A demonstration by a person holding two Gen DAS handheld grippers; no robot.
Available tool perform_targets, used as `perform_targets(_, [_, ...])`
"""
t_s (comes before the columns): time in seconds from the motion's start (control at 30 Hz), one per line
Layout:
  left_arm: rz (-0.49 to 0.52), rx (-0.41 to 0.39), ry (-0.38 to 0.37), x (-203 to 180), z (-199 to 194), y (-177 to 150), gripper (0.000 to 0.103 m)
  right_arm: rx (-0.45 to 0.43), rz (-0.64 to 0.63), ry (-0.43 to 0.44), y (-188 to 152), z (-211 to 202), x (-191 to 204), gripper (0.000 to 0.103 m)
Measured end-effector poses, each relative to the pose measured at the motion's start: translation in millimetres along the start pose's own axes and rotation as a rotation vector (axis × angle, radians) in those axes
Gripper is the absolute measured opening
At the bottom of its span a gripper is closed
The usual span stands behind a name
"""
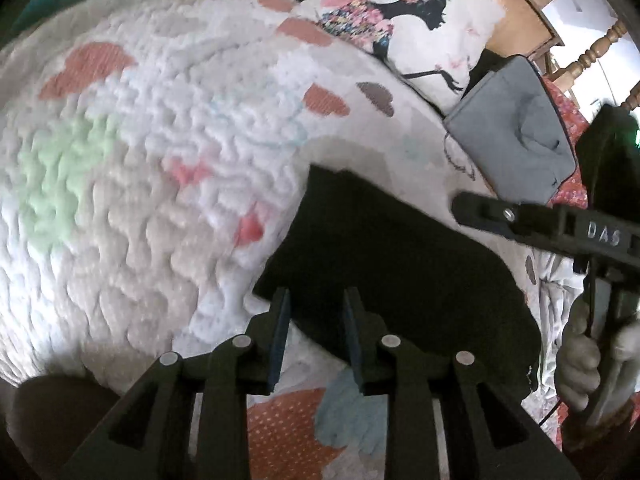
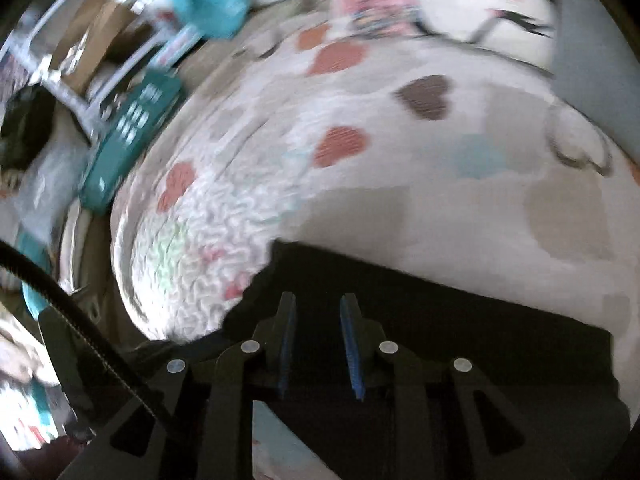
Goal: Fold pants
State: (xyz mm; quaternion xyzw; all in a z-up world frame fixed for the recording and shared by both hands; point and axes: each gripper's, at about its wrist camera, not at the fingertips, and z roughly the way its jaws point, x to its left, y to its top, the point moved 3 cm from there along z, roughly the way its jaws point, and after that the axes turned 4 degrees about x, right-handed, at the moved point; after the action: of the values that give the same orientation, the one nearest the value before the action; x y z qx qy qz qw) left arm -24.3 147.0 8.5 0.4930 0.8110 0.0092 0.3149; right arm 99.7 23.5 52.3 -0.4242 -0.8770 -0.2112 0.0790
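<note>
The black pants (image 1: 400, 256) lie folded into a compact dark shape on the quilted bedspread (image 1: 160, 160). My left gripper (image 1: 316, 300) hovers over their near left edge, jaws open with a gap, nothing between them. My right gripper (image 1: 460, 204) shows at the right of the left wrist view as a black bar held by a gloved hand (image 1: 580, 360), above the pants' right end. In the right wrist view the right gripper (image 2: 316, 304) is open over the pants (image 2: 440, 320), holding nothing.
A grey folded garment (image 1: 516, 132) lies at the right beyond the pants. A printed pillow (image 1: 400, 24) rests at the bed's far end. Wooden chairs (image 1: 580, 52) stand behind. A teal box (image 2: 128, 136) and a metal rack (image 2: 80, 40) sit off the bed's left side.
</note>
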Motion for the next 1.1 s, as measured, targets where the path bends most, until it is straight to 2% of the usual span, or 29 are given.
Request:
perform_targets(0.07, [-0.016,0.007,-0.008,6.3,4.1,-5.8,0.026,0.035,-0.04,-0.042,2.5,18.4,18.3,0.025])
perform_targets(0.13, [-0.048,0.007,-0.053,17.0,5.4,-7.8,0.027,0.076,-0.04,-0.039,3.6,37.3,27.7,0.025])
perform_targets(0.33, [-0.074,-0.003,-0.119,25.4,-1.4,-10.3,0.027,0.159,0.054,-0.041,-1.0,79.6,15.6,0.025])
perform_targets(0.47, [-0.085,-0.053,-0.173,29.9,-16.9,-11.2,0.028,0.132,0.091,-0.005,4.1,62.9,14.3,0.026])
perform_targets(0.53, [-0.075,-0.058,-0.176,28.1,-18.7,-10.9,0.032,0.12,0.081,-0.026,11.4,53.3,17.1,0.033])
perform_targets(0.6, [-0.066,-0.046,-0.177,24.5,-14.9,-11.6,0.032,0.124,0.083,-0.028,20.3,50.8,22.1,0.051])
perform_targets(0.67, [-0.061,-0.041,-0.171,21.3,-11.2,-10.4,0.033,0.173,0.072,-0.035,27.4,60.5,30.1,0.059])
perform_targets(0.77, [-0.076,-0.056,-0.172,24.2,-12.7,-8.9,0.037,0.256,0.027,-0.127,37.7,86.4,43.2,0.059])
perform_targets(0.9, [-0.096,-0.081,-0.176,31.6,-18.8,-11.1,0.042,0.345,-0.02,-0.271,52.3,114.0,54.8,0.07])
perform_targets(0.97, [-0.094,-0.084,-0.172,31.8,-20.0,-12.3,0.043,0.377,-0.04,-0.341,55.4,123.0,55.8,0.07])
perform_targets(1.03, [-0.091,-0.086,-0.166,31.2,-20.8,-13.8,0.043,0.39,-0.052,-0.376,56.5,129.1,55.8,0.069])
perform_targets(1.07, [-0.088,-0.086,-0.161,30.4,-21.1,-14.4,0.043,0.39,-0.061,-0.385,56.6,130.0,55.6,0.064])
perform_targets(1.1, [-0.083,-0.087,-0.159,29.5,-21.5,-15.1,0.043,0.391,-0.071,-0.401,56.6,129.4,55.3,0.054])
